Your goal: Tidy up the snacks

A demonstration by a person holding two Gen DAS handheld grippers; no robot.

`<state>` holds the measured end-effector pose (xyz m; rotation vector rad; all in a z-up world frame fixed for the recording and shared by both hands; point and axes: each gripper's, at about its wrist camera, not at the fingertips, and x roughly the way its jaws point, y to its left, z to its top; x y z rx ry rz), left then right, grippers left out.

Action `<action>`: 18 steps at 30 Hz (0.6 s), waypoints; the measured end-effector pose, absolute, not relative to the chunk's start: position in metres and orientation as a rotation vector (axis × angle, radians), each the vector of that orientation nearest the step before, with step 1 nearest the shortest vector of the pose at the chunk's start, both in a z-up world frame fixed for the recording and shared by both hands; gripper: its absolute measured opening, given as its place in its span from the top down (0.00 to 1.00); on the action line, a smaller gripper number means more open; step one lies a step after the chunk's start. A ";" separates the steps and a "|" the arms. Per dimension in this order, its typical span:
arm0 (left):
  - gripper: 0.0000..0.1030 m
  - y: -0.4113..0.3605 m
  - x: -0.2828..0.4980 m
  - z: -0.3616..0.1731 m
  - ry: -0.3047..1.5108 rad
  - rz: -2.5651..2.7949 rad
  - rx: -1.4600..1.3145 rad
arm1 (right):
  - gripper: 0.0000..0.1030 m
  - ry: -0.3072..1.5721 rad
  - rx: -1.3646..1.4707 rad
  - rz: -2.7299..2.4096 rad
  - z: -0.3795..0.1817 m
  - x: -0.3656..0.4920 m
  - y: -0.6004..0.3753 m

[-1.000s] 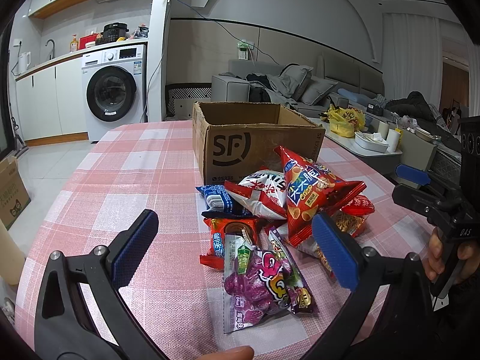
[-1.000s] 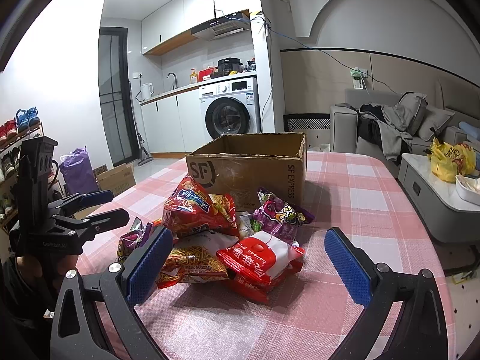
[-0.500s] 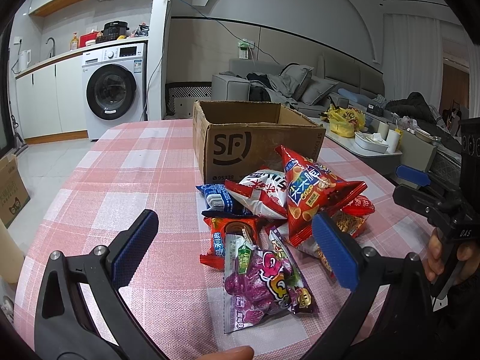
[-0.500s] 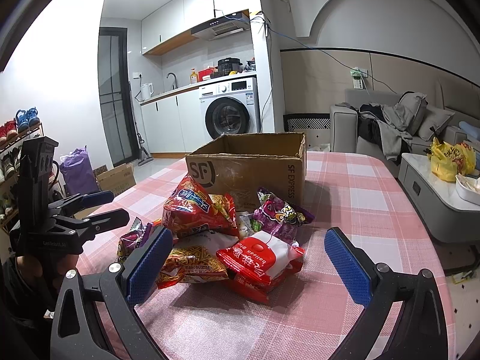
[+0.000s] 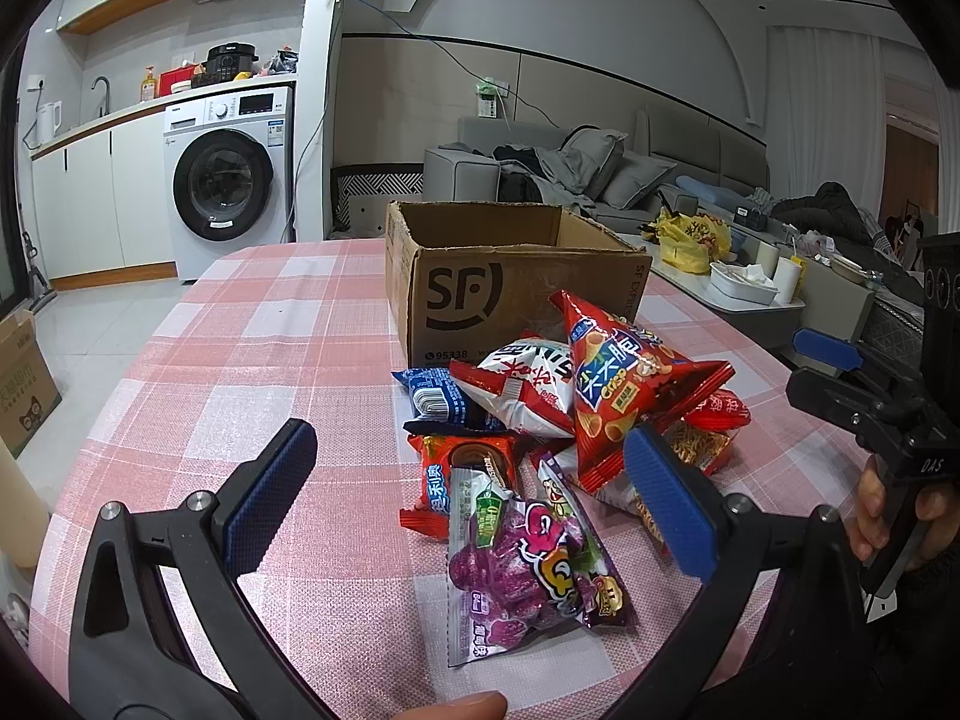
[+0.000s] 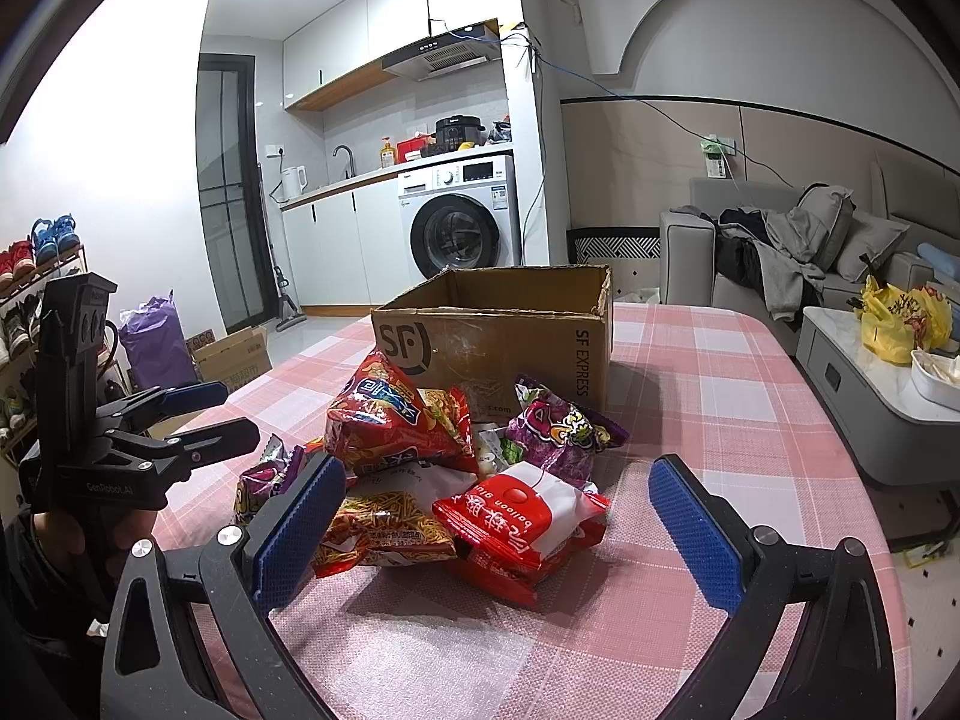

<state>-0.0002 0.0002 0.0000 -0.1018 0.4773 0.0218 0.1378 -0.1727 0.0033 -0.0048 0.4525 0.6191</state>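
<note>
**Snack pile before open box, both tongs wide**

Heaped on the pink checked tablecloth [image 5: 252, 360], just in front of the open cardboard box [image 5: 510, 294]: snack packets, red chip bag [image 5: 618, 384] on top, purple candy bag [image 5: 528, 558] nearest. Left gripper [image 5: 468, 498] spread wide, empty, above the near side of the pile. Right gripper [image 6: 498, 528] likewise wide, empty, framing a red-and-white packet [image 6: 528, 516].

Cardboard box [image 6: 498, 348] — "SF EXPRESS"; red-white packet [image 6: 522, 516] — "balloon gum".
</note>
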 end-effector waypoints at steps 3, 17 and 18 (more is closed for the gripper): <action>0.01 0.000 0.000 0.000 0.479 0.022 -0.103 | 0.00 0.453 -0.005 0.619 0.003 0.138 -0.173; 0.01 0.000 0.000 0.000 0.482 0.025 -0.098 | 0.00 0.458 -0.005 0.615 0.001 0.140 -0.172; 0.01 0.000 0.000 0.000 0.485 0.029 -0.097 | 0.00 0.459 -0.006 0.613 0.000 0.141 -0.173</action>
